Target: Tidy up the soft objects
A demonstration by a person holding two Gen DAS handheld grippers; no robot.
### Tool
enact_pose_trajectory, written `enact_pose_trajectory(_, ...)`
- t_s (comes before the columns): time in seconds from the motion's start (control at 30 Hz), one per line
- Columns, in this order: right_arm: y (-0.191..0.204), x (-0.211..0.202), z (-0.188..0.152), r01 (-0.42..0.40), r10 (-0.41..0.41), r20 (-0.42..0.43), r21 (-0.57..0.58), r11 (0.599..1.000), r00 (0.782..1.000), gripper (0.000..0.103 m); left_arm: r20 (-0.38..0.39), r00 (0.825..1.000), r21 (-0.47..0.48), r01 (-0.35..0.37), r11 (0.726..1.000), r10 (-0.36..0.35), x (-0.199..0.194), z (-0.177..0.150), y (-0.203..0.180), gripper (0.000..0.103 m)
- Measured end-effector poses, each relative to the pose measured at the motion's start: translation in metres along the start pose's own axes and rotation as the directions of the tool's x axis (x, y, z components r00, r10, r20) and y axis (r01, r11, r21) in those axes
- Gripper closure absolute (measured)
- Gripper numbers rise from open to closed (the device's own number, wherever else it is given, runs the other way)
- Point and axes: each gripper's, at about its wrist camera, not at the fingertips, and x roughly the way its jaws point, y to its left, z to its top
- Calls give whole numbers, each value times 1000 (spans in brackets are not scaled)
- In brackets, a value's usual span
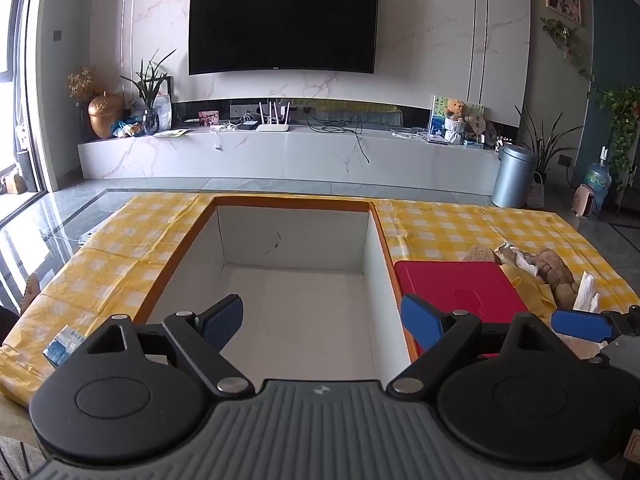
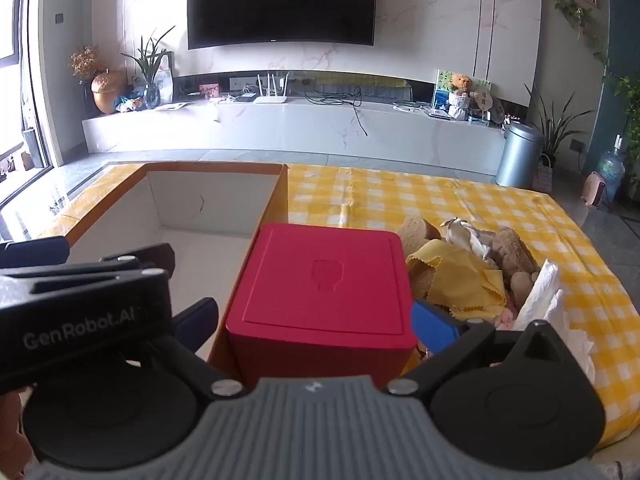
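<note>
A large open box (image 1: 296,296) with an orange rim and white inside stands on the yellow checked tablecloth; it also shows in the right wrist view (image 2: 192,216). Nothing lies in it. My left gripper (image 1: 322,322) is open above its near edge, holding nothing. A red box (image 2: 324,292) stands right of the big box. My right gripper (image 2: 316,320) is open, its fingers on either side of the red box's near end. A pile of soft things lies right of the red box: a brown plush toy (image 2: 508,256), a yellow cloth (image 2: 464,276) and white tissue (image 2: 548,300).
A small blue-and-white packet (image 1: 62,344) lies on the cloth at the left. The table's far edge runs behind the boxes. Beyond stand a TV console, a grey bin (image 1: 514,176) and potted plants. The left gripper's body (image 2: 80,300) sits close to my right gripper.
</note>
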Motion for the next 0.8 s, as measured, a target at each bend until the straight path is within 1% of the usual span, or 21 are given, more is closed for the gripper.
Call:
enact_pose_trajectory(0.1,3,7,-8,8,-8,12,-8,1000,1000,3,-8,1000,-3,6,1000,-6,1,0,0,0)
enact_pose_trajectory(0.13,-1,10,-5,7,-7,9,-7,1000,1000,3,-11,1000,-4,5,1000,-5,2,0,1,0)
enact_pose_trajectory(0.27,0,10,-9,17,-16,25,-18,1000,1000,3,-26,1000,-10,10,1000,-11,3,-1,2,0)
enact_pose_trajectory(0.4,-1,9,-4,12,-12,17,-16,1000,1000,3,-29,1000,-13,11,1000,-11,4,-1,1,0)
enact_pose_trajectory(0.67,2,8,-10,13,-14,-6,-18,1000,1000,3,-37,999,-3,-9,1000,9,6,-2,-1,0)
enact_pose_trajectory(0.7,4,8,-15,13,-13,-9,-16,1000,1000,3,-39,999,-4,-9,1000,9,6,-2,-1,0)
enact_pose_trajectory(0.8,6,6,-14,4,-4,-16,-12,1000,1000,3,-39,999,-6,-6,1000,5,6,-2,0,0)
